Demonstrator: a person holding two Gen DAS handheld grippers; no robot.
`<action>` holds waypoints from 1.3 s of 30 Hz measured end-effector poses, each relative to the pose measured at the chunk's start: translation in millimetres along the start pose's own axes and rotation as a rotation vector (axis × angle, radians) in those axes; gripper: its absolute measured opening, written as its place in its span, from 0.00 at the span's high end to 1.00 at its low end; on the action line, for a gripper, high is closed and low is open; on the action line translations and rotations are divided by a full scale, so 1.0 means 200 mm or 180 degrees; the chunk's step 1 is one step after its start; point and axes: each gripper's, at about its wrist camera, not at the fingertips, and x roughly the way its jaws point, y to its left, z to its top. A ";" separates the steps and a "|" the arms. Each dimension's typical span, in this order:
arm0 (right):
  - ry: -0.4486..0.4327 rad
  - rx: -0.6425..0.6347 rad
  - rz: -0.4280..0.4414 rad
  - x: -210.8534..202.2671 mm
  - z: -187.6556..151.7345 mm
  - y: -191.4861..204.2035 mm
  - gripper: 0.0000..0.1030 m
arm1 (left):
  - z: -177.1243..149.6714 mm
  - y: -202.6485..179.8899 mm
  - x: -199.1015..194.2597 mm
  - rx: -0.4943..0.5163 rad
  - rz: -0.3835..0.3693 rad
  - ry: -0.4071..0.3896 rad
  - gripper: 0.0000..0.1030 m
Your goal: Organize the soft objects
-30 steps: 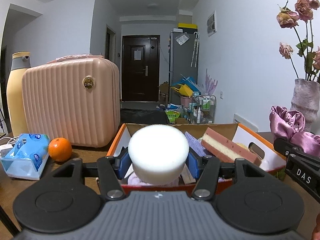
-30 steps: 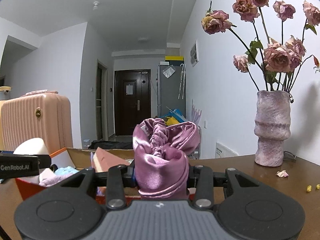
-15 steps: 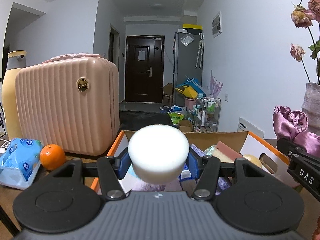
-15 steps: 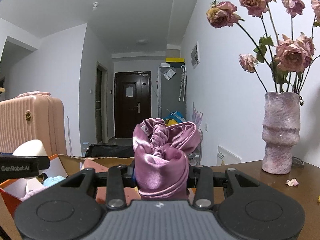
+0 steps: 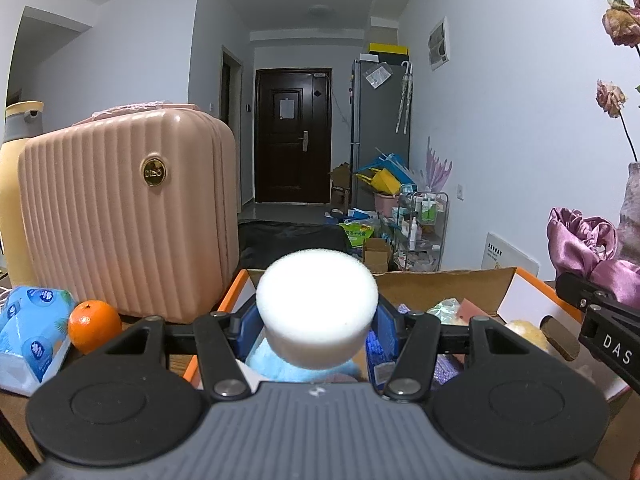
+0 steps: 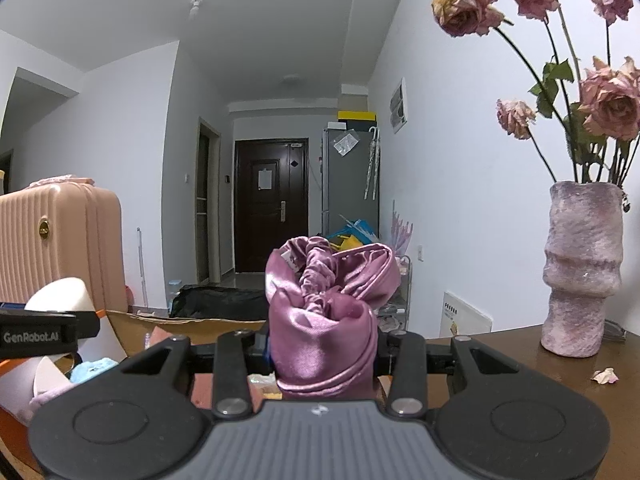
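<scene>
My left gripper [image 5: 316, 328] is shut on a round white sponge [image 5: 317, 307], held above the near part of an open orange cardboard box [image 5: 444, 282]. Soft items lie inside the box, among them a light blue cloth [image 5: 280, 364]. My right gripper [image 6: 322, 350] is shut on a bunched purple satin cloth [image 6: 326, 320], also over the box [image 6: 132, 324]. The purple cloth [image 5: 584, 246] and part of the right gripper show at the right edge of the left wrist view. At the left of the right wrist view I see the white sponge [image 6: 60, 294].
A pink ribbed suitcase [image 5: 128, 216] stands left of the box, with an orange [image 5: 94, 325] and a blue tissue pack [image 5: 32, 328] in front of it. A purple vase of dried roses [image 6: 582, 268] stands on the brown table [image 6: 540, 376] at the right. A petal [image 6: 605, 376] lies near it.
Both grippers have moved forward over the box with their loads still held. The box now lies closer and lower in both views, and the suitcase looms larger on the left.
</scene>
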 end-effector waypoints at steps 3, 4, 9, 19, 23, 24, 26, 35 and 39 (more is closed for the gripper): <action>0.0020 -0.0008 0.0025 0.03 0.00 0.00 0.62 | 0.00 0.00 0.03 0.0008 -0.0005 0.0017 0.44; 0.0027 -0.0013 0.0031 0.04 0.00 0.00 0.62 | 0.01 0.00 0.04 0.0010 -0.0006 0.0026 0.44; 0.0092 -0.0007 0.0081 0.08 0.01 -0.01 0.62 | 0.00 0.01 0.07 0.0019 -0.0009 0.0066 0.43; 0.0107 0.0043 0.0143 0.07 0.00 -0.02 0.16 | 0.01 0.04 0.06 -0.0102 0.0069 0.0051 0.00; 0.0007 0.0066 0.0116 0.05 0.00 -0.03 0.00 | 0.01 0.05 0.05 -0.0158 0.0094 0.0036 0.00; 0.0009 0.0056 0.0111 0.05 0.00 -0.03 0.00 | 0.01 0.05 0.05 -0.0167 0.0088 0.0048 0.00; 0.0020 0.0049 0.0102 0.05 0.00 -0.03 0.00 | 0.01 0.05 0.05 -0.0169 0.0097 0.0054 0.00; -0.0040 0.0083 0.0029 0.00 0.00 -0.03 0.00 | 0.02 0.08 0.02 -0.0261 0.0096 0.0038 0.00; -0.0060 0.0087 0.0013 -0.05 0.00 -0.04 0.00 | 0.01 0.08 -0.03 -0.0238 0.0091 0.0000 0.00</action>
